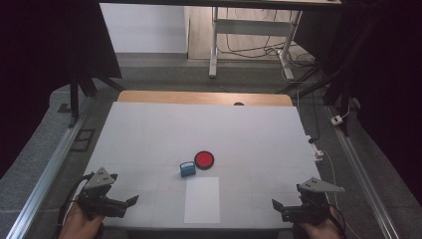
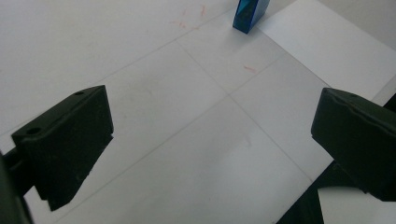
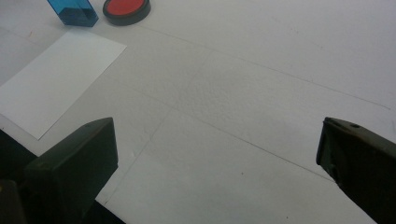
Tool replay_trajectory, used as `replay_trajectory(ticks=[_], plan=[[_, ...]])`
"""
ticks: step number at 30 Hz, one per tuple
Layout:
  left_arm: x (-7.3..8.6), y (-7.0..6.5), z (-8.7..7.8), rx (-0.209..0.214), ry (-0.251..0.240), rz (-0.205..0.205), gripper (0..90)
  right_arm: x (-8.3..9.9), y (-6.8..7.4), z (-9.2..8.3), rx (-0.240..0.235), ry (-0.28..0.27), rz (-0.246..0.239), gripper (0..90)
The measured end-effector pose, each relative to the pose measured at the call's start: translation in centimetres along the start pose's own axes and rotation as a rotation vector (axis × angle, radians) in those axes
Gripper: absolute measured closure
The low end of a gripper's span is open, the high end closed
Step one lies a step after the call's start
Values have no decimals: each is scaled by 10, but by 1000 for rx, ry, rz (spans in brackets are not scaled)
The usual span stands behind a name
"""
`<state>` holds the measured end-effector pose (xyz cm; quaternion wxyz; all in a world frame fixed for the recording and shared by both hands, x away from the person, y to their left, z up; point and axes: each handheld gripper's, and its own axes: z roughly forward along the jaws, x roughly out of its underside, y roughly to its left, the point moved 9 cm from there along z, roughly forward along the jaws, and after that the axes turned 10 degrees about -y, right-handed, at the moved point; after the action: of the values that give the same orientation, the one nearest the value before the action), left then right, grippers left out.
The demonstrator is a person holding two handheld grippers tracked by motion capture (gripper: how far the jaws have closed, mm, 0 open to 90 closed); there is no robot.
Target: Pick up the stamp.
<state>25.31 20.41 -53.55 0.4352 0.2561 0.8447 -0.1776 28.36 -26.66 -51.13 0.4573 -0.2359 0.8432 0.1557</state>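
Both grippers, left gripper and right gripper, are idling with fingers apart at the counter's near corners, well apart from the paper sheet, beyond whose far edge the blue stamp is touching the open red ink pad, likely staged for stamping.

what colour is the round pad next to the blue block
Red, with a black rim; the round pad shows best in the right gripper view.
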Motion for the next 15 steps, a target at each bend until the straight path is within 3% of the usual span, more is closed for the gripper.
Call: replay_trajectory(ticks=[8,15], plan=[[-5,-3,10,46,-6,20,0,0,0,0,-5,7,-2,0],[-10,-11,21,96,1,62,0,1,1,1,-8,11,-6,0]])
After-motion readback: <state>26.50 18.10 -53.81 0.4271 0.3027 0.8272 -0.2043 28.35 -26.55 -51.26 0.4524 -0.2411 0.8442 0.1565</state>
